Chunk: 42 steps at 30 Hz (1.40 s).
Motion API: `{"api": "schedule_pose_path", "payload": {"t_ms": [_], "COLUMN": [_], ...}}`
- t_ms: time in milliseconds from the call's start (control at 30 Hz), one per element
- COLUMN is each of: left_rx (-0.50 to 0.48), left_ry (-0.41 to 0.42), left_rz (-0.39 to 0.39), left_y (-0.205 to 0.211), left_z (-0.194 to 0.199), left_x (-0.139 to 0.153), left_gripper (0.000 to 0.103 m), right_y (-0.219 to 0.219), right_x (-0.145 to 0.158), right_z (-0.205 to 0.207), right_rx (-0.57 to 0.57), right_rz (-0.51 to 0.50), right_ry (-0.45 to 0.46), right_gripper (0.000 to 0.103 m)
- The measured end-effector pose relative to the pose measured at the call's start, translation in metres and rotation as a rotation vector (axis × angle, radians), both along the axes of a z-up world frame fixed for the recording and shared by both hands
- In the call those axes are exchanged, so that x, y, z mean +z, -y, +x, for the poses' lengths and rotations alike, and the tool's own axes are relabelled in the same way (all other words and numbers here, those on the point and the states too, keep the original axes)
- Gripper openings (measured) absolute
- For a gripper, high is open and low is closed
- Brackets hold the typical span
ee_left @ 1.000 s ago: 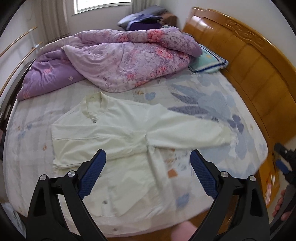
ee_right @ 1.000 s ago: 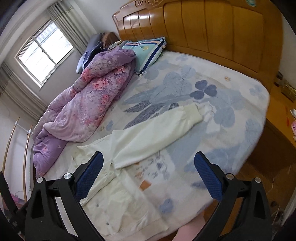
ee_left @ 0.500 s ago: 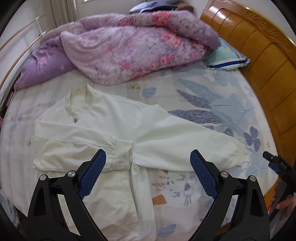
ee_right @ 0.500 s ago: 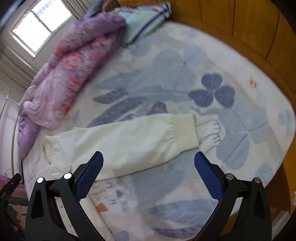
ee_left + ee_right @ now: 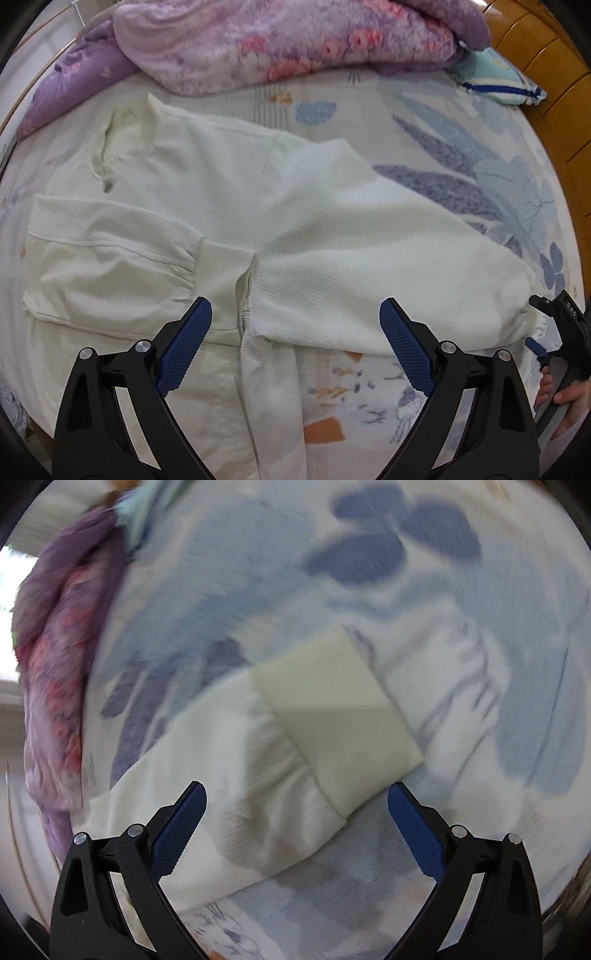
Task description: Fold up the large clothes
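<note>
The left gripper (image 5: 295,325) hangs wide open over the cream jacket (image 5: 207,206) spread on the flowered bedsheet (image 5: 443,122). The right gripper (image 5: 297,812) gapes above the outstretched sleeve's cuff (image 5: 340,705). A purple quilt (image 5: 280,37) lies bunched beyond the collar.

Cream shirt (image 5: 229,206) flat on bed (image 5: 424,122) (one sleeve folded in), left gripper (image 5: 295,343) jaws wide apart.

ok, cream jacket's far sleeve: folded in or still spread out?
Spread. The sleeve lies straight out across the floral sheet, its cuff flat.
</note>
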State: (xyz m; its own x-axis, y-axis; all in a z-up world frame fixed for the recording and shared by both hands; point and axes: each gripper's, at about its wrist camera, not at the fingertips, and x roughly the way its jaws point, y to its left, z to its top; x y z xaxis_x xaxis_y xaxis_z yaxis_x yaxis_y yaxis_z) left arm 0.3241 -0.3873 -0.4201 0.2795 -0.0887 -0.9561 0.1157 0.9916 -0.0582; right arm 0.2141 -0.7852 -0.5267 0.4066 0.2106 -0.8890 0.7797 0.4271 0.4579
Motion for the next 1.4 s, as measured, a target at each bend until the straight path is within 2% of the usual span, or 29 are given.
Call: {"api": "schedule_pose_path", "payload": {"t_ms": [100,133,167,200,233,300,333,367,400,433,533,567,633,733,900,1167,1300,1400], "left_rx": [0.009,0.01,0.011,0.014,0.022,0.027,0.024,0.021,0.017,0.016,0.042,0.047,0.049,0.027,0.047,0.016,0.002,-0.025], "left_ry": [-0.017,-0.021,-0.027,-0.039,-0.052,-0.063,-0.069,-0.071,-0.071,-0.064,-0.062,-0.071,-0.102,-0.089,-0.073,-0.036,-0.035,-0.043], "left_rz": [-0.015,-0.018,-0.02,-0.02,-0.024,-0.042,-0.046,-0.035,-0.02,0.004,0.01,-0.006,-0.021,0.007,0.0,0.002,-0.01,-0.037], "left_y": [-0.003,-0.005,-0.007,-0.009,-0.012,-0.017,-0.018,-0.019,-0.019,-0.022,-0.031,-0.033,-0.036,-0.032,-0.036,-0.039,-0.04,-0.044], "left_z": [0.007,0.009,0.012,0.015,0.019,0.023,0.025,0.027,0.029,0.032,0.041,0.044,0.049,0.049,0.05,0.043,0.044,0.046], "left_x": [-0.019,-0.023,-0.027,-0.032,-0.039,-0.048,-0.053,-0.056,-0.059,-0.063,-0.072,-0.078,-0.092,-0.099,-0.103,-0.107,-0.109,-0.109], "left_gripper": [0.091,0.081,0.058,0.051,0.045,0.027,0.014,0.008,0.007,0.004,0.0,0.0,0.0,0.0,0.002,0.002,0.002,0.002], "right_y": [0.005,0.008,0.01,0.013,0.016,0.02,0.019,0.018,0.017,0.016,0.015,0.014,0.014,0.009,-0.006,-0.045,-0.098,-0.137], "right_x": [-0.012,-0.012,-0.011,-0.01,-0.009,-0.011,-0.009,-0.006,-0.001,0.002,0.009,0.01,0.014,0.031,0.069,0.159,0.219,0.248], "right_z": [-0.002,-0.002,-0.002,-0.002,-0.008,-0.016,-0.018,-0.018,-0.017,-0.016,-0.009,-0.008,-0.005,0.004,0.021,0.042,0.066,0.082], "right_rx": [-0.081,-0.117,-0.133,-0.147,-0.182,-0.213,-0.2,-0.183,-0.163,-0.155,-0.137,-0.129,-0.115,-0.088,-0.031,0.038,0.158,0.224], "right_rz": [0.029,0.043,0.052,0.052,0.055,0.079,0.066,0.05,0.032,0.027,-0.002,-0.011,-0.02,-0.051,-0.109,-0.127,-0.15,-0.111], "right_ry": [0.004,0.001,0.01,0.013,0.001,0.037,0.047,0.054,0.074,0.09,0.115,0.12,0.131,0.179,0.25,0.475,0.632,0.713], "right_gripper": [0.095,0.094,0.09,0.085,0.071,0.064,0.057,0.049,0.043,0.031,0.01,0.009,0.009,0.009,0.008,0.008,0.008,0.008]}}
